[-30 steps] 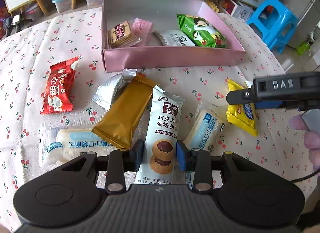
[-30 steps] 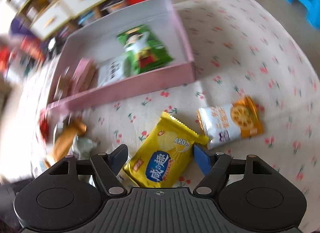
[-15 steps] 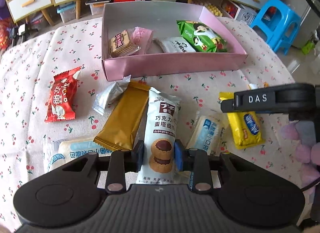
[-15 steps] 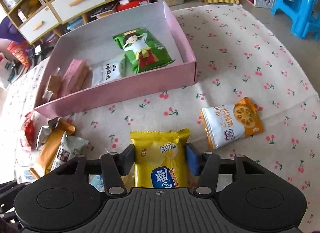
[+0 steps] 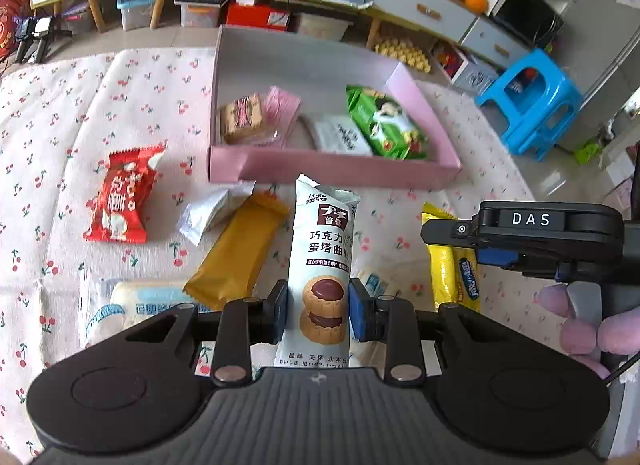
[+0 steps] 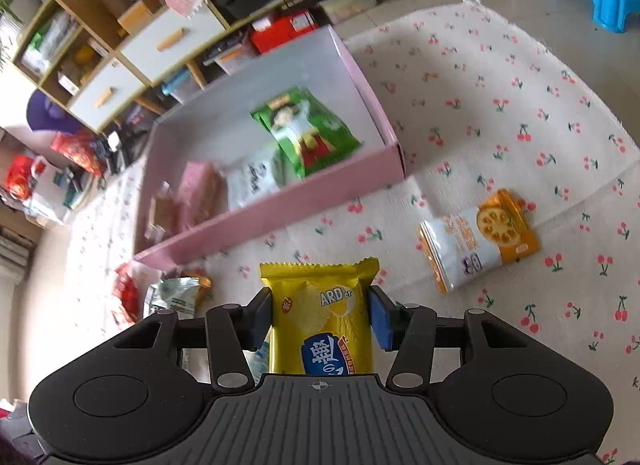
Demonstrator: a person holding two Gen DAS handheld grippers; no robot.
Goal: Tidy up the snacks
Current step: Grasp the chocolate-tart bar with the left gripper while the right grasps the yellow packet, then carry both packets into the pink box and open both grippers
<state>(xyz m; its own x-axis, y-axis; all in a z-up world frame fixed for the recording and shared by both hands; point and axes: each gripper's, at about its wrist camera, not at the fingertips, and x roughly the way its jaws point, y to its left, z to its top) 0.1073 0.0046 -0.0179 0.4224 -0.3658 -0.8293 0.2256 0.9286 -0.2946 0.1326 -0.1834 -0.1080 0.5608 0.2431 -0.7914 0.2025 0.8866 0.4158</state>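
Note:
My left gripper [image 5: 318, 311] is shut on a white chocolate-tart cookie packet [image 5: 324, 261], lifted above the cloth and pointing toward the pink box [image 5: 332, 173]. My right gripper [image 6: 318, 319] is shut on a yellow chip packet [image 6: 320, 317], also lifted; it also shows at the right of the left wrist view [image 5: 452, 265] under the right gripper's body. The pink box [image 6: 280, 209] holds a green packet [image 5: 384, 125], a white packet [image 5: 340, 135], a pink wafer [image 5: 280, 105] and a brown biscuit pack [image 5: 242, 119].
On the cherry-print cloth lie a red packet [image 5: 124, 193], a silver packet [image 5: 204, 213], a gold bar [image 5: 240, 253], pale blue-white packets [image 5: 136, 305] and an orange-white cracker packet [image 6: 480, 241]. Cabinets and a blue stool [image 5: 528, 105] stand beyond the table.
Both grippers closed on their packets and rose with them. The cookie packet and the yellow chip packet have left the cloth, and both views drew back from the table.

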